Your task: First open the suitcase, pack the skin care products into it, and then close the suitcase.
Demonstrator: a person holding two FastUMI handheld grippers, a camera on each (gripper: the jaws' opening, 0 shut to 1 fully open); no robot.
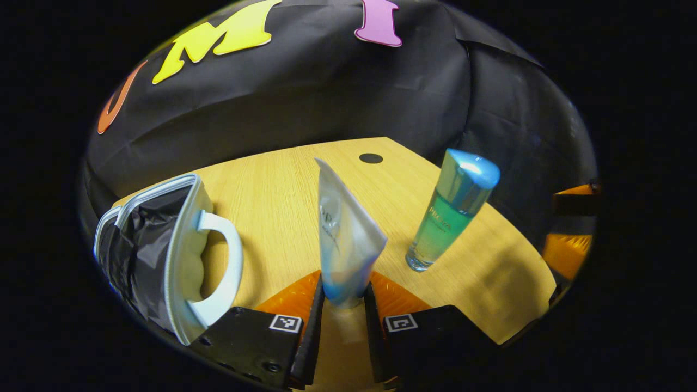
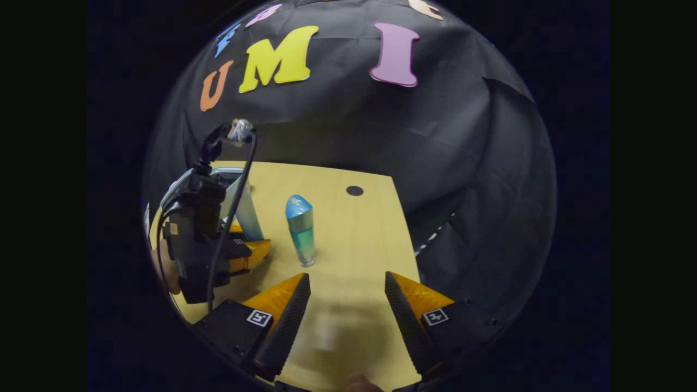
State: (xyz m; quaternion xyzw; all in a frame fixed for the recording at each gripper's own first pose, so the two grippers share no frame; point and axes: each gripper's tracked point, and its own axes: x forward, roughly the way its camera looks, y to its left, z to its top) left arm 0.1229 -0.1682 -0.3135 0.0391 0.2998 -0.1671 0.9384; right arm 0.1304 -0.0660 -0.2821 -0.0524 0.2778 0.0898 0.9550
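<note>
My left gripper (image 1: 344, 287) is shut on a pale tube (image 1: 343, 234), which stands up between the fingers with its crimped end on top. A blue-green bottle (image 1: 449, 215) with a shiny blue cap stands upright on the table just right of it. At the left lies the small pale suitcase (image 1: 182, 256), open, with its black lining and white handle (image 1: 226, 267) facing me. In the right gripper view, my right gripper (image 2: 346, 276) hangs open over bare table, nearer than the bottle (image 2: 301, 231). The left gripper (image 2: 207, 245) holds the tube (image 2: 245, 215) to the bottle's left.
The wooden table (image 1: 283, 185) has a round dark hole (image 1: 371, 158) near its far edge. Black cloth walls close the booth behind and to the right. A cable (image 2: 234, 190) runs down from the left gripper's camera mount. The table's right edge (image 2: 405, 234) drops off beside the right gripper.
</note>
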